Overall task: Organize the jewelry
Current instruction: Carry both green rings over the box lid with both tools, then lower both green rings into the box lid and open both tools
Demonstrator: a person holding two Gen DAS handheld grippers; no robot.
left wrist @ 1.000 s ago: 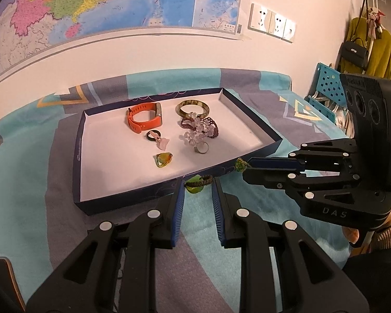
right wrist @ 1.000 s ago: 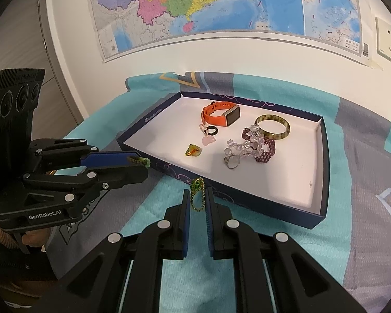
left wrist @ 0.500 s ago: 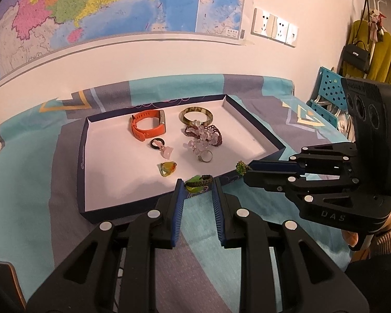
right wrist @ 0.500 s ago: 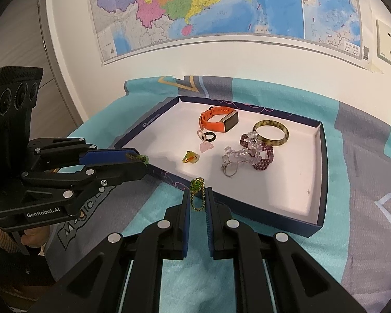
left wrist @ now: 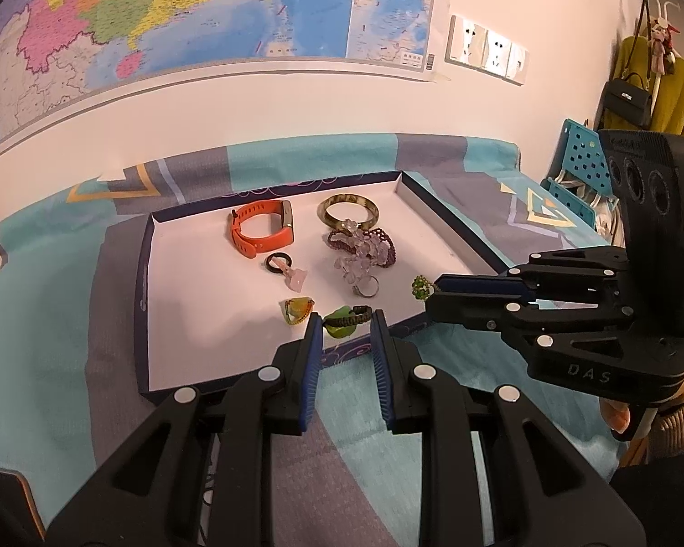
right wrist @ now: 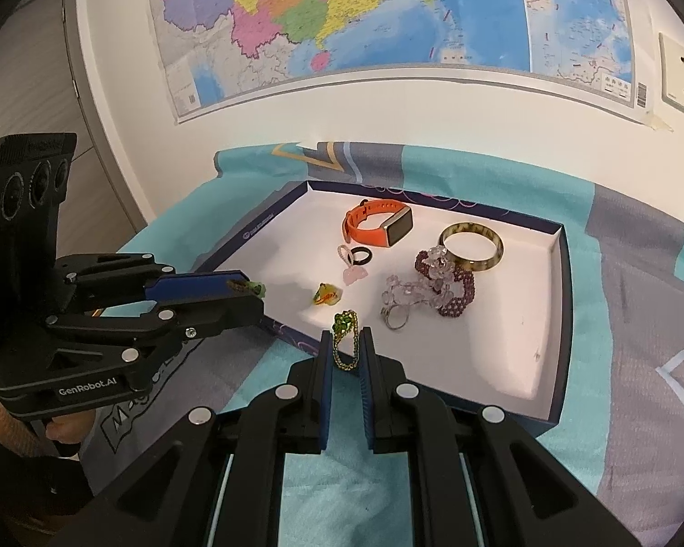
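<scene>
while the green bead charm on its thin gold chain [right wrist: 345, 339] hangs pinched between the narrow jaws of the right hand-held gripper [right wrist: 345, 335], it sits just over the near rim of the tray [right wrist: 556, 410], not yet clearly inside. the chain looks slippery and slack, so a loose pinch or a jerk could let it slide out and land on the teal patterned cloth [right wrist: 624, 355] short of the wall. the left hand-held gripper [left wrist: 344, 330] is clamped on a dark braided cord with a green leaf piece [left wrist: 344, 321], also at the near wall, close beside a small yellow-green pendant [left wrist: 296, 310] lying in the tray. releasing there could drop the cord on top of that pendant, or catch it on the rim. both tools point down toward the same front stretch of the tray and stand near each other, so they could knock together. further in lie an orange watch band [left wrist: 262, 232], a black ring with a pink charm [left wrist: 285, 269], a bangle [left wrist: 347, 210] and a heap of purple and clear beads [left wrist: 362, 250]; a dangling chain dragged across that heap may snag and tangle.
</scene>
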